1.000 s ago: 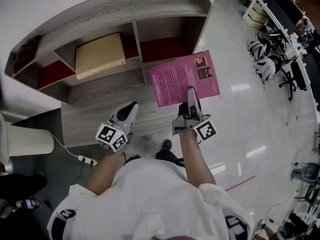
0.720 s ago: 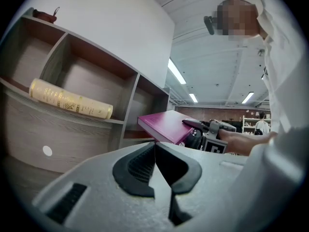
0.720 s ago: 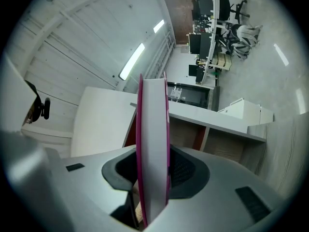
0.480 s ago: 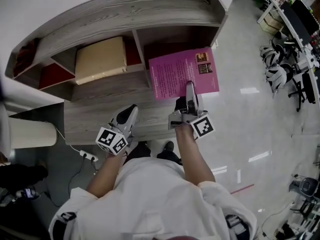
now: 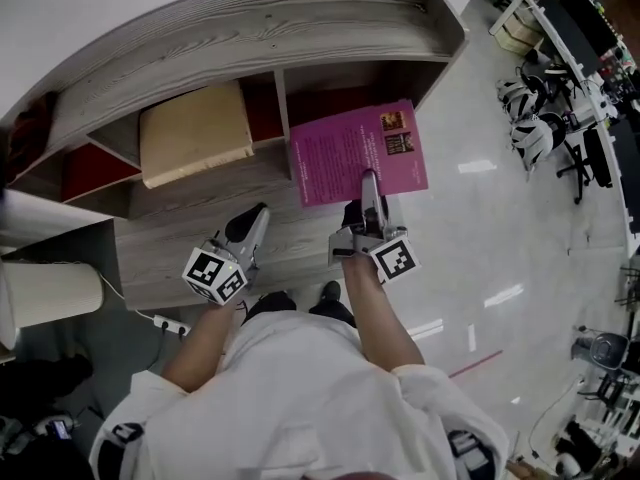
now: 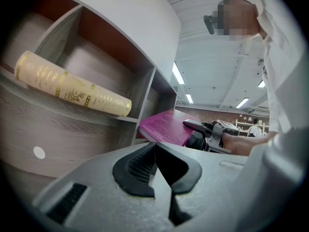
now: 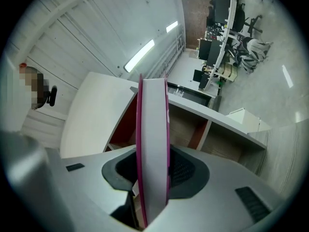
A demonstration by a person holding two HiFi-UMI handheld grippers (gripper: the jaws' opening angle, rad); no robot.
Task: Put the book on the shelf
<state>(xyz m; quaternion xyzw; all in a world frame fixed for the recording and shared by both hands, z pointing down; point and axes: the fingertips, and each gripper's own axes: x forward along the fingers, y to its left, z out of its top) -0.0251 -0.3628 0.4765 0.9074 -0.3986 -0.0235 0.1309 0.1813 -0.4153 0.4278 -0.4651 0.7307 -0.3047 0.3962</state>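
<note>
A magenta book [image 5: 357, 151] hangs flat in the air, cover up. Its far edge is at the mouth of the right compartment [image 5: 340, 83] of the shelf [image 5: 250, 28], and the rest of it is over the wooden ledge [image 5: 200, 193] in front.

My right tool [image 5: 368, 183] is clenched on the near edge of the book. One jaw lies across the cover and the other is beneath. The right gripper view shows the page edge pinched between the pads. The book juts straight out ahead of that tool, towards the opening.

My left tool [image 6: 157, 163] is closed on nothing, jaws together. It sits low and to the left of the book, well apart from it, over the ledge. A cream book [image 5: 195, 133] lies flat in the left compartment, past the divider [image 5: 281, 108].

I judge this to be the carrying-in step: the book is gripped and lined up but not yet inside. The next move, as I read it, calls for sliding the book forward into the right compartment. Its left edge must stay off the divider and its far edge under the shelf's top. Then it needs setting down before the jaws let go.
</note>
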